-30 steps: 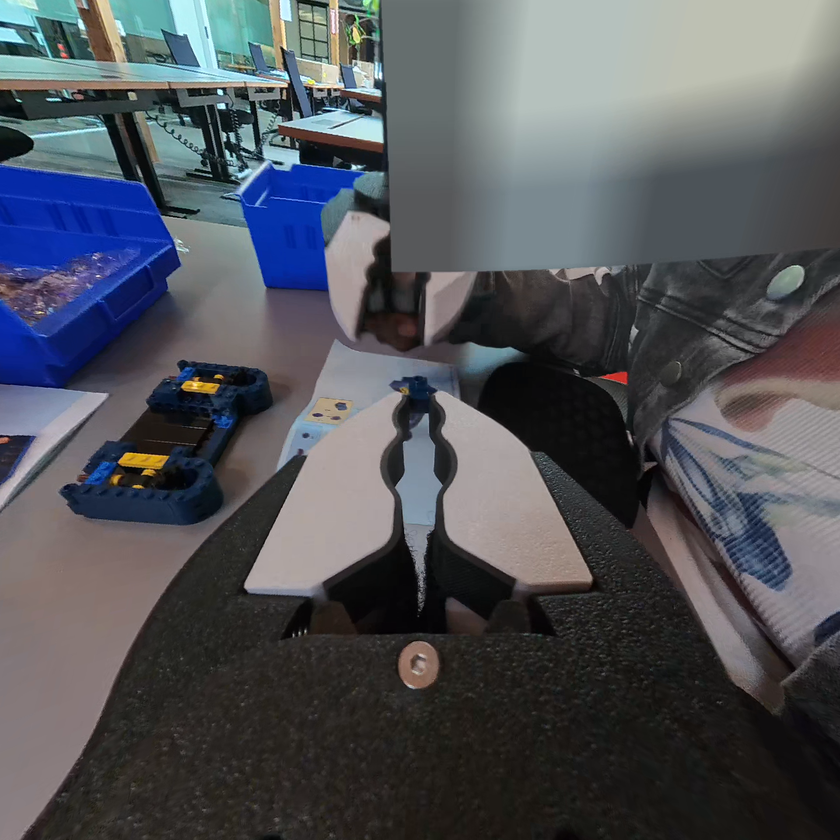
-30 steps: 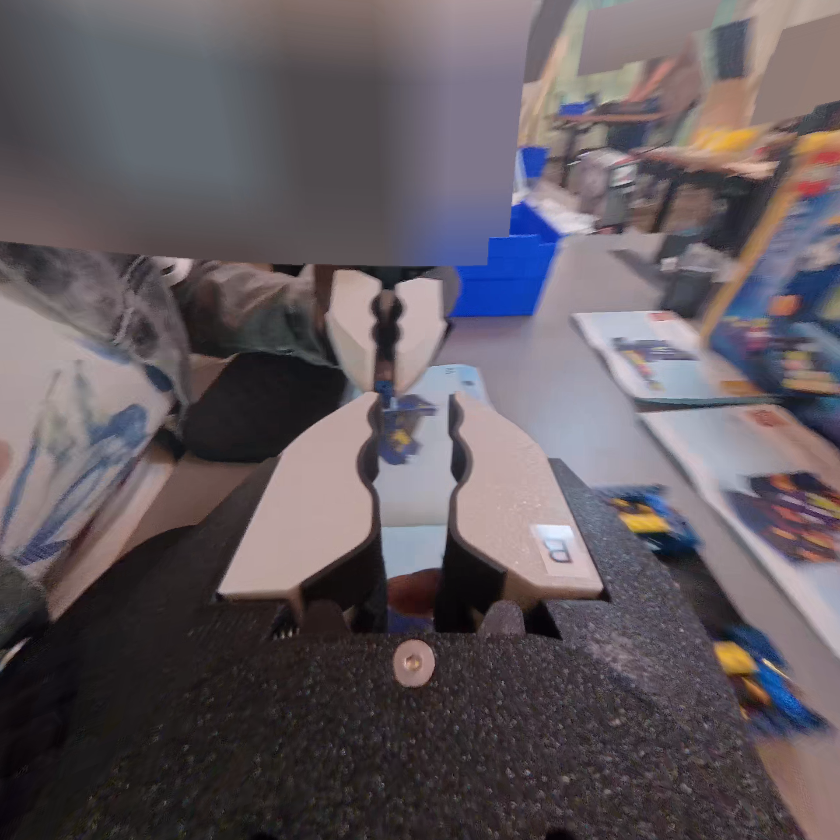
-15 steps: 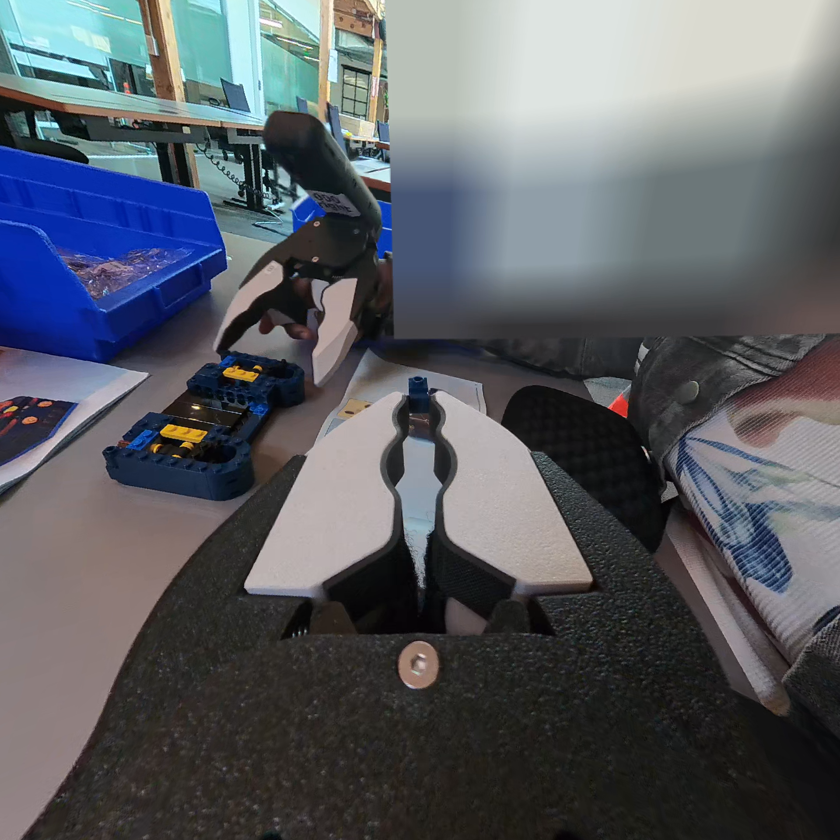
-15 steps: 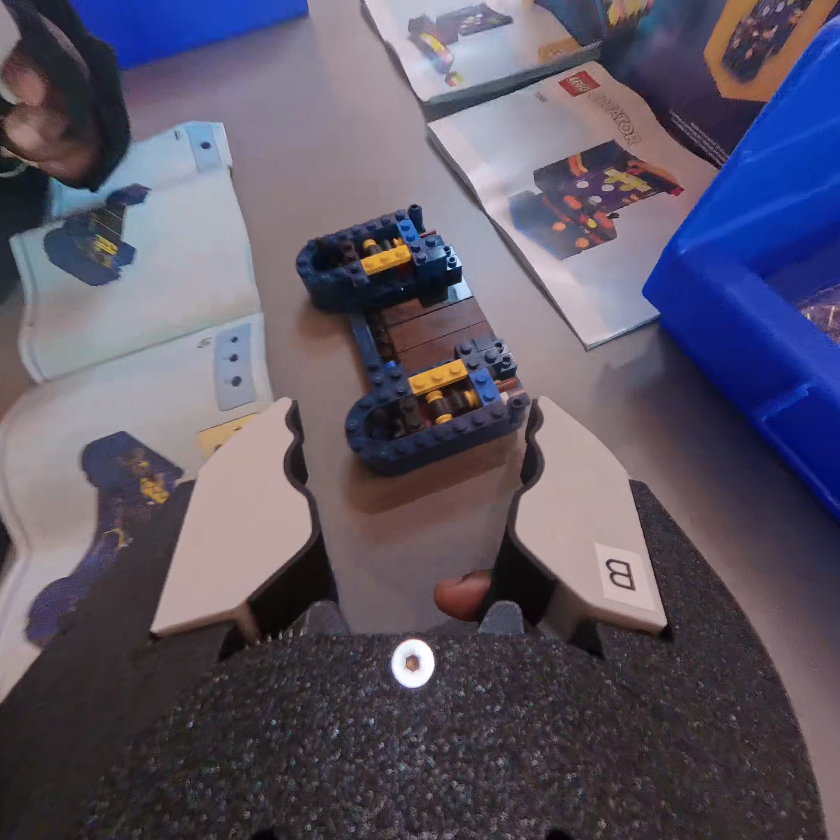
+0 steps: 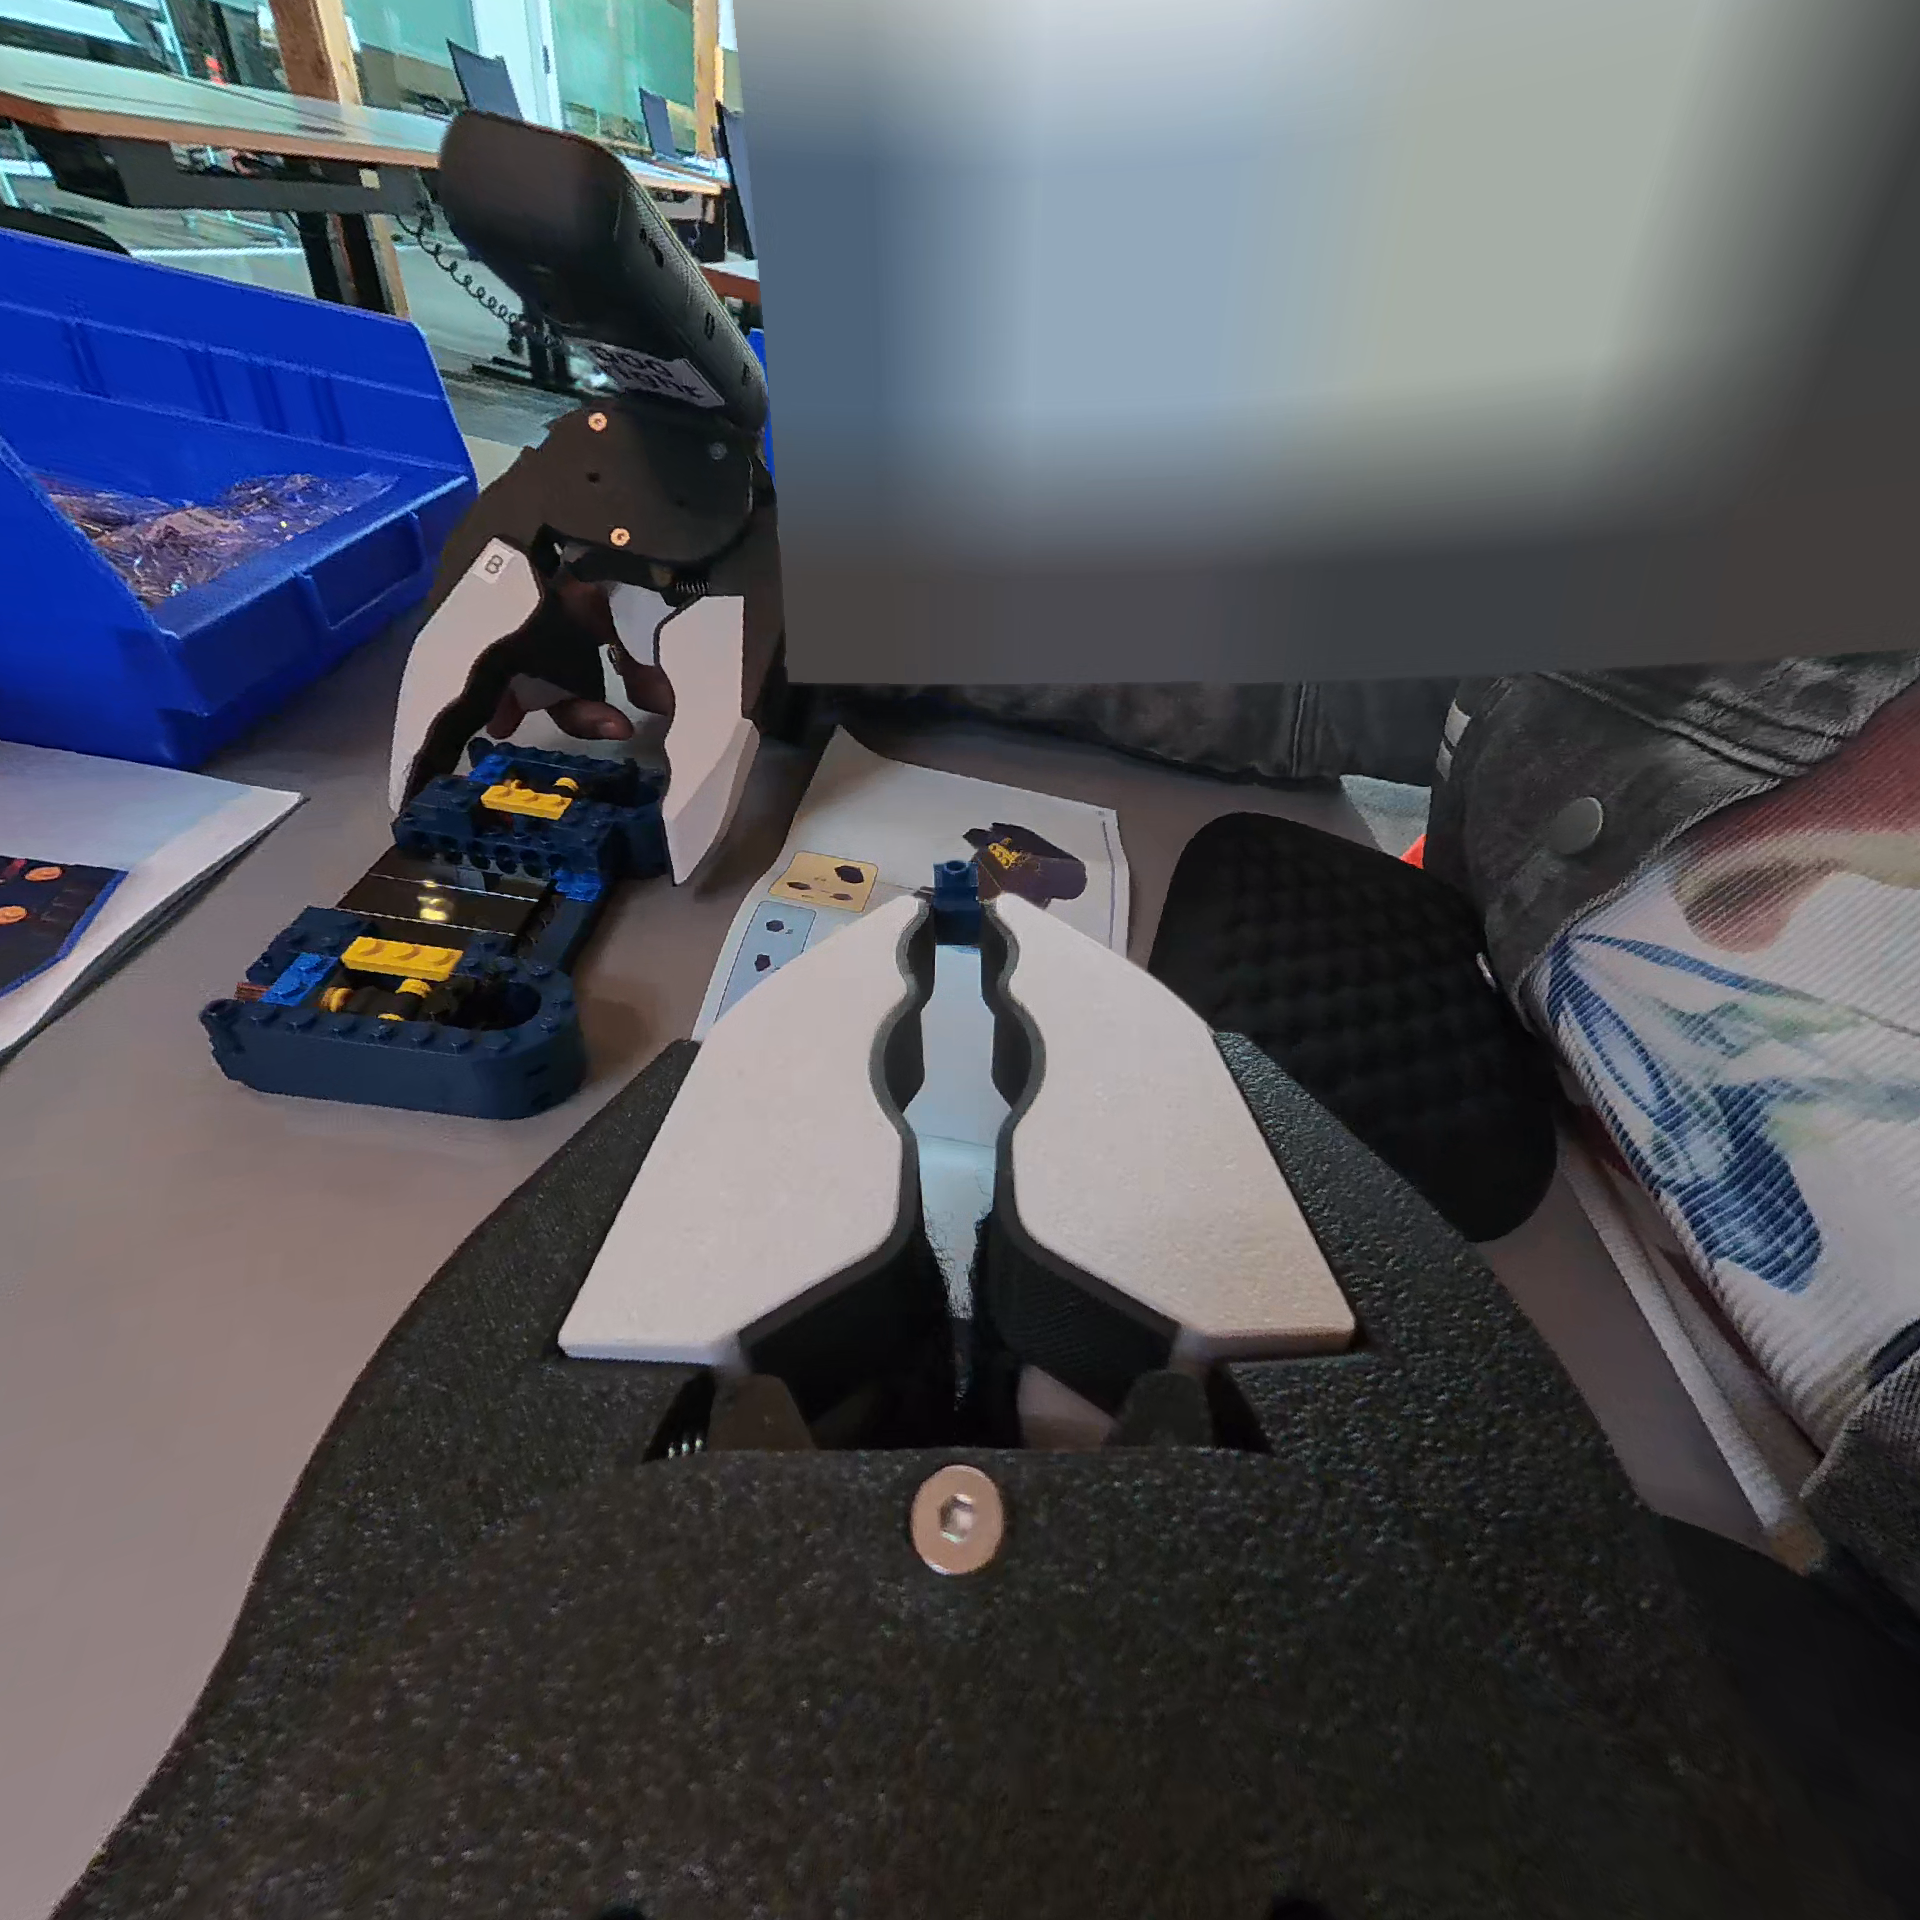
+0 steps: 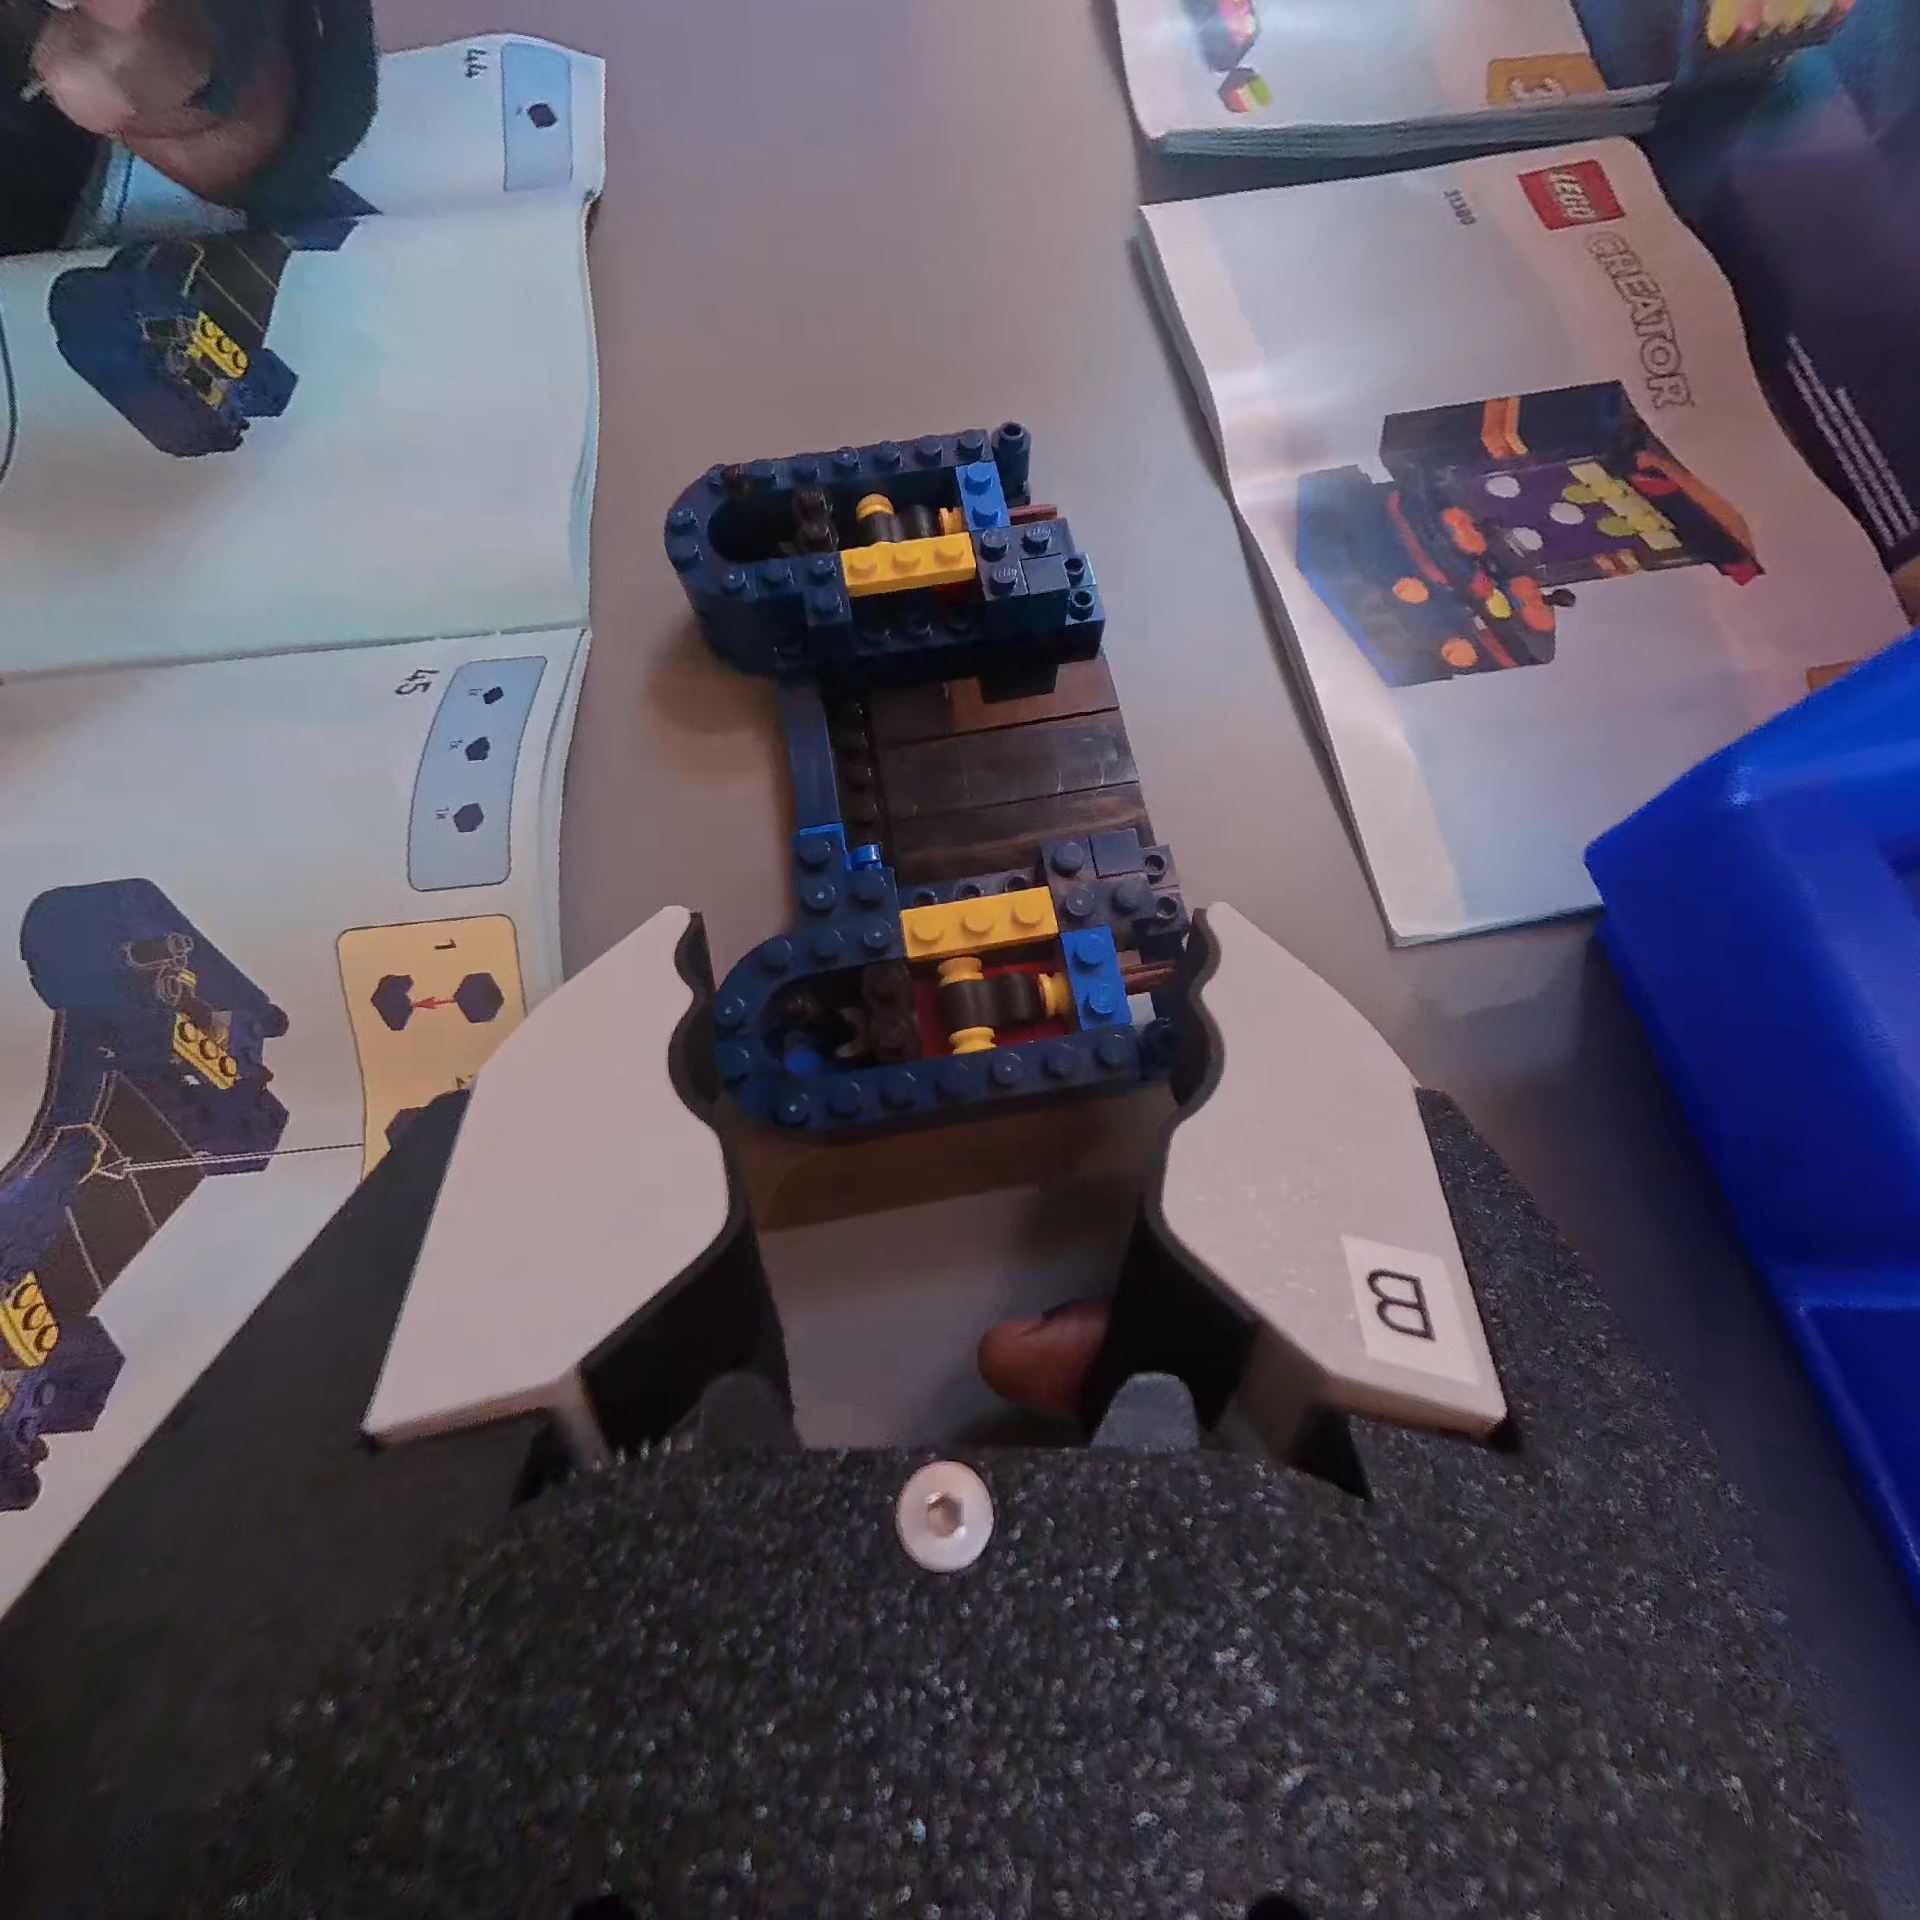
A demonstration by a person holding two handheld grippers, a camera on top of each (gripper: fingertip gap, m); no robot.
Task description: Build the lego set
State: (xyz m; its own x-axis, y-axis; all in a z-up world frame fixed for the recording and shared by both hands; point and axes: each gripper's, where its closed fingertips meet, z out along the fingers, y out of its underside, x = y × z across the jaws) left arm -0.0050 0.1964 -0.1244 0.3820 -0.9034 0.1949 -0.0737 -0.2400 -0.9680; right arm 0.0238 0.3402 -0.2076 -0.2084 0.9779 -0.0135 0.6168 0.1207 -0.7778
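We count two blue bins: one (image 5: 208, 499) holding clear bags at the left of the left wrist view, and one (image 6: 1787, 1039) at the right edge of the right wrist view, which may be the same bin seen twice. Three paper booklets lie on the grey table (image 6: 883, 208): an open one (image 6: 291, 623), a closed one (image 6: 1455, 520) and a third (image 6: 1351, 83) at the far edge. There is one dark-blue brick model (image 6: 935, 790) with two yellow plates on it, and one small dark-blue brick (image 5: 956, 902). The right gripper (image 6: 940, 997) is spread wide around the near end of the model, its fingers (image 6: 1288, 1143) just beside the walls; whether the pads press yet we cannot tell. We judge that a squeeze on those thin studded walls could crack the model apart or tip its far end up. The left gripper (image 5: 958, 920) is nearly closed, pinching the small brick upright at its very tips above the open booklet. So shallow a hold could let the brick twist or drop if bumped.
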